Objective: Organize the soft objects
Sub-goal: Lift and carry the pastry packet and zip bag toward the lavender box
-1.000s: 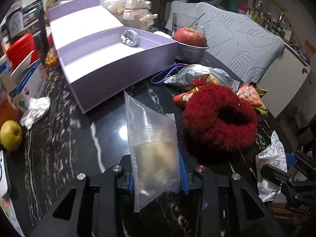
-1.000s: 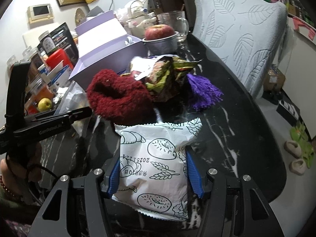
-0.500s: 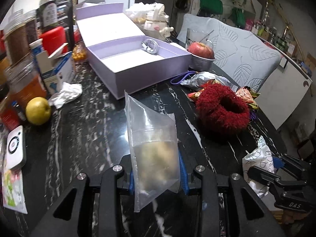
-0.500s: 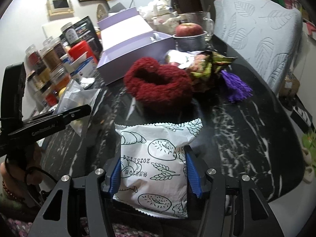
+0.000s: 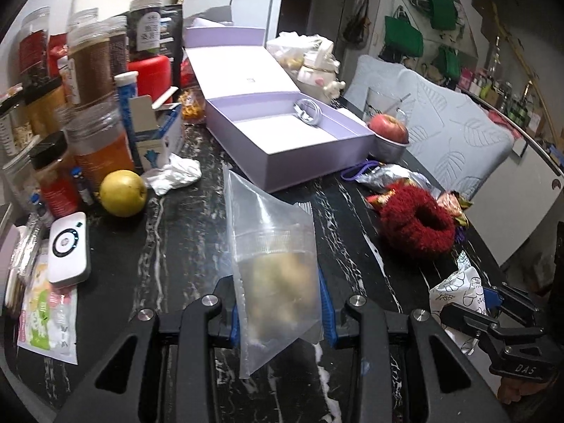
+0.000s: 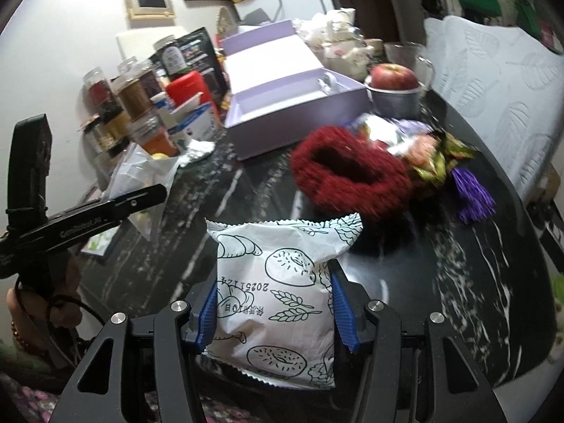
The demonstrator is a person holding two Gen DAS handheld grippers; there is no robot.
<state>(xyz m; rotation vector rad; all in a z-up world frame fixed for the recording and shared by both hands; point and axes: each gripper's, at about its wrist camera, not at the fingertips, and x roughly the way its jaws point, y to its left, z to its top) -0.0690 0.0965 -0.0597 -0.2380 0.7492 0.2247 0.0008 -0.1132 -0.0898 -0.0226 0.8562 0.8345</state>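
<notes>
Both hands are loaded right now, one soft pack each. The left gripper [image 5: 278, 312] has its blue pads squeezed against the lower half of a clear plastic bag [image 5: 273, 257] with something pale and lumpy inside, so the weight sits right between the fingers and the empty top of the bag sticks up and forward instead of flopping over. Same idea on the other side: the right gripper [image 6: 275, 308] is pinching a white bread packet [image 6: 278, 282] around its middle, with the crimped top edge pointing away from the camera. Both look lifted clear of the black marble table [image 5: 183, 218], though I can't be totally sure from these angles. Straight ahead of the left gripper and a bit beyond the bag's tip is the open purple box [image 5: 292, 141], with only a coiled white cable [image 5: 308, 111] in its far corner, so my guess is that's where the soft stuff goes. Ahead and to the right of it, the fuzzy red scrunchie thing [image 5: 416, 222] lies next to a pile of snack wrappers [image 5: 391, 176], probably next in line. The jars and a yellow-green apple [image 5: 123, 193] off to the left seem like bystanders.
</notes>
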